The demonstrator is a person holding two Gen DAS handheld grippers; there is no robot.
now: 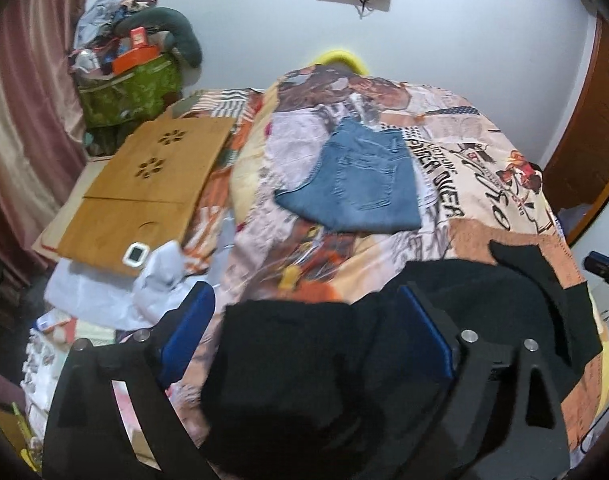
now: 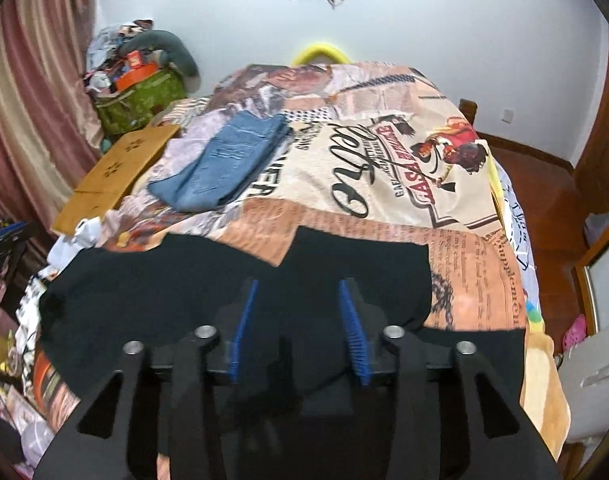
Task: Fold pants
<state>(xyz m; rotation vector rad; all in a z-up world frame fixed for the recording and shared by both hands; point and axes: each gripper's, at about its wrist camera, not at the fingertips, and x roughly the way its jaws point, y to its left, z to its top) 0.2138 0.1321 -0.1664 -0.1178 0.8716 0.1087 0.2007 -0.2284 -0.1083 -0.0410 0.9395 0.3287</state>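
Bedspread (image 2: pixel 384 184) holds black pants (image 2: pixel 184 276) beneath both parted hand-held grippers

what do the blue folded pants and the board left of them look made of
Blue pants: denim, likely; faded matte weave, stitched seams and a back pocket. Board: wood or bamboo, likely; tan, smooth, faint grain, flower-shaped cutouts.
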